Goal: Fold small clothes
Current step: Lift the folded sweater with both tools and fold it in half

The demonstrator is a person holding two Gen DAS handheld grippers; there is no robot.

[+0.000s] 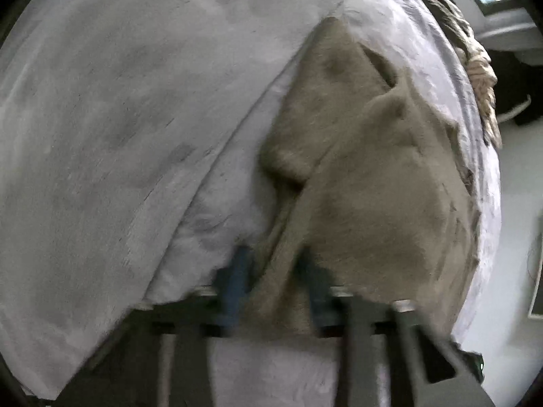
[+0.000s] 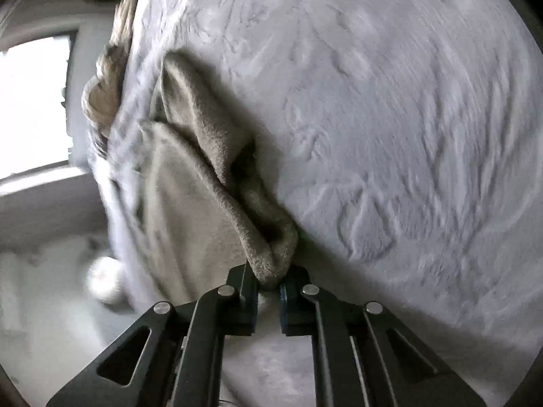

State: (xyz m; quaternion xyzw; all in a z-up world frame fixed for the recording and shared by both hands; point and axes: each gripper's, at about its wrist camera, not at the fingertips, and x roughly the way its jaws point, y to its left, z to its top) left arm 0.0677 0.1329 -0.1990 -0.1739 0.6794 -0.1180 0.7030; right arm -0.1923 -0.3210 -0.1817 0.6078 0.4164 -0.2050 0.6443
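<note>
A small beige fleece garment (image 1: 366,156) lies crumpled on a pale grey bed cover (image 1: 118,118). In the left wrist view my left gripper (image 1: 276,273) has its blue fingertips (image 1: 237,271) on either side of a bunched edge of the garment and is shut on it; the picture is blurred. In the right wrist view the same garment (image 2: 190,183) rises in two folds from the grey cover (image 2: 407,118). One folded corner runs down into my right gripper (image 2: 269,285), which is shut on that corner between its dark pads (image 2: 247,288).
A tan knitted throw (image 1: 482,78) hangs along the far edge of the bed, also seen as the throw (image 2: 105,88) at the left. A white round object (image 2: 105,279) lies below the bed edge. A bright window (image 2: 30,108) is at the left.
</note>
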